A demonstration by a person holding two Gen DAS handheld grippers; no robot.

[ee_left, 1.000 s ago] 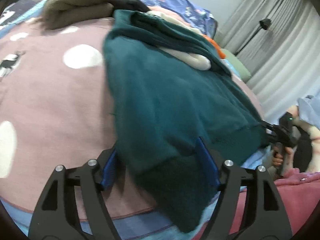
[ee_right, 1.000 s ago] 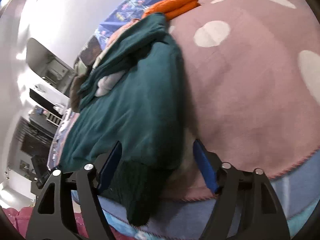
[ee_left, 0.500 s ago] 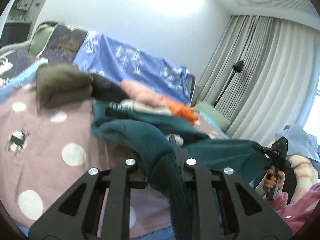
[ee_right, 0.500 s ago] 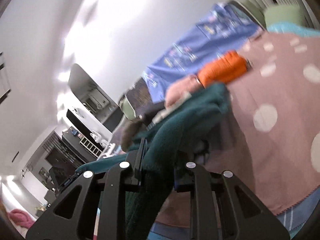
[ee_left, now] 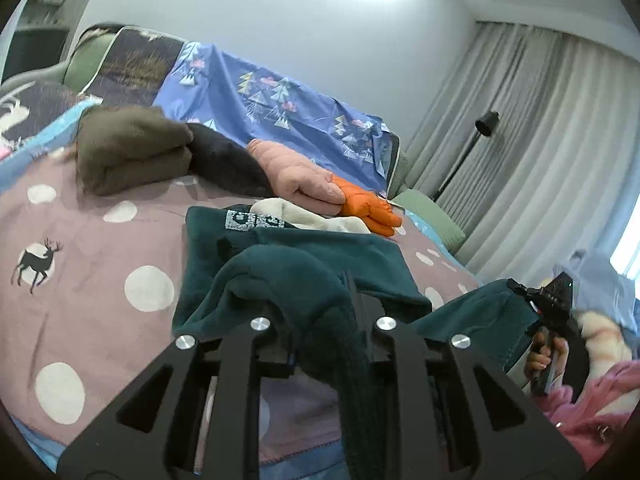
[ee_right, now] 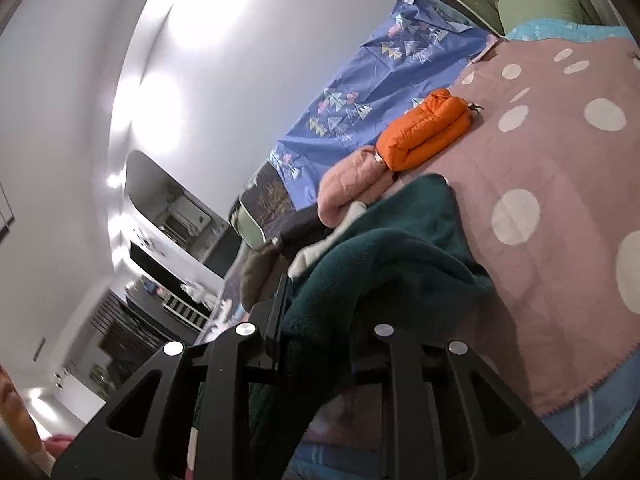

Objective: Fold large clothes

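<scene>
Polka-dotted pink bedding carries the teal fleece garment, its near hem lifted at 6 o'clock by the left tool and right tool, both clenched on it (thick, slippery pile), so uneven pulling could skew the fold.
</scene>
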